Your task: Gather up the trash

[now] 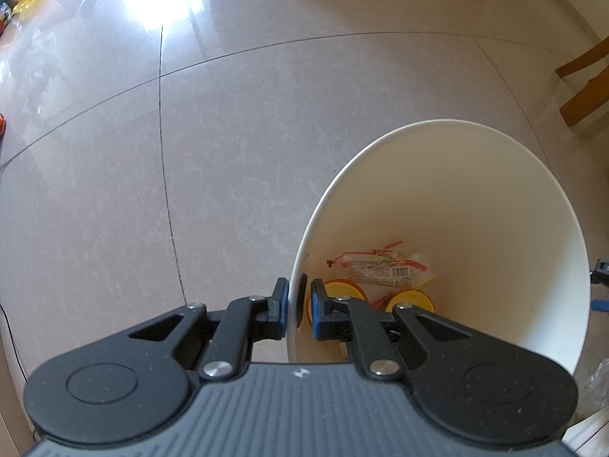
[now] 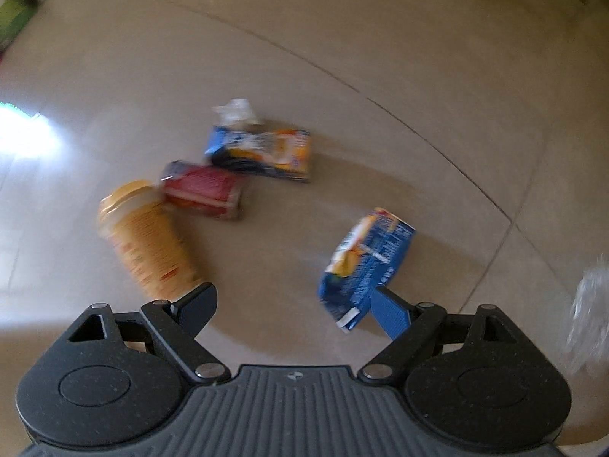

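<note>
Left wrist view: left claw [image 1: 298, 306] pinched on the near rim of the white bin [image 1: 475, 190], one finger outside the wall, one inside. Probably gripped this way to carry the bin along and keep its mouth up for drops. Inside, just beyond the claw, at the bottom: a clear wrapper [image 1: 380, 266] with red print and two orange lids [image 1: 413, 301]. Bare floor [image 1: 190, 152] to the claw's left.

Right wrist view, blurred: right claw [image 2: 293, 304] spread wide, empty, pointing down at the floor. Trash scattered ahead: yellow cup [image 2: 146, 236] on its side just off the left finger, blue bag [image 2: 367, 266] touching or overlapping the right finger, red packet [image 2: 203, 188] and blue-orange box [image 2: 262, 152] farther ahead, white crumple [image 2: 236, 110] beyond. Spread presumably to straddle whichever piece comes next; cannot tell which.
</note>
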A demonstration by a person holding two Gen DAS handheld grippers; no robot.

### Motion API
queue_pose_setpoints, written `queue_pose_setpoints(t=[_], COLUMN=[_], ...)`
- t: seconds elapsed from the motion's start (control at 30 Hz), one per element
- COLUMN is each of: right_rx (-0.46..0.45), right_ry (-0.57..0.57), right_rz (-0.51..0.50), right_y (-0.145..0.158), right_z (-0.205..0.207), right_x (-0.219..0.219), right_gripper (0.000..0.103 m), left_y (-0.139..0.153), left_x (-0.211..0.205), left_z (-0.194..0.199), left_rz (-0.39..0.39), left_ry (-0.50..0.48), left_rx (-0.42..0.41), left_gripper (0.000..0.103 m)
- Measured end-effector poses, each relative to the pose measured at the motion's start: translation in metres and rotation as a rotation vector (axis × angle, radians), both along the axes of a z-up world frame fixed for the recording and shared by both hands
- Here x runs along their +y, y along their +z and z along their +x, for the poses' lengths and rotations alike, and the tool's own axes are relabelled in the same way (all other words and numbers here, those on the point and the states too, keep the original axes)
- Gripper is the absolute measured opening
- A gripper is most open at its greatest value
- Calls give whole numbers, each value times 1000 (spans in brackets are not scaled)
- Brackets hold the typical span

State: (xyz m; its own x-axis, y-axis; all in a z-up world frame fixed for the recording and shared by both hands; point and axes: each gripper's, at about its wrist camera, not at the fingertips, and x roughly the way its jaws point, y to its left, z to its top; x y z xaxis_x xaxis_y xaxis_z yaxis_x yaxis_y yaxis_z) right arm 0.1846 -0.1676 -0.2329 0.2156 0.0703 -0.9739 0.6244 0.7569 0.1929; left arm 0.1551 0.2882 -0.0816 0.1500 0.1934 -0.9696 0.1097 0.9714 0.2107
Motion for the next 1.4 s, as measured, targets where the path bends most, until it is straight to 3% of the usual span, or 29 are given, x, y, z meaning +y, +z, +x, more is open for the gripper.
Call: queue_pose_setpoints(t=[0.2,0.7,0.93,1.27,1.4], right_rx=[51,112,138,174,164], right_ry=[-147,-268,-239,-200,-124], right_rz=[-9,-24,-28,-75,-79], right_y=[-44,-109,-117,-105,-83], right_z=[-2,5,7,15,26], right_x=[-21,-37,-37,-24,-11], right_gripper=[91,90,72,70,69], left_y=[0,1,1,0,0], left_x=[1,1,1,0,0], left_z=[-1,0,0,0,-1], left_rz=[3,-2,-3,3,9], left_ry=[-6,-2,-1,-2,-8], left_rx=[-1,0,0,1,-2], left_gripper=[9,9,9,10,10])
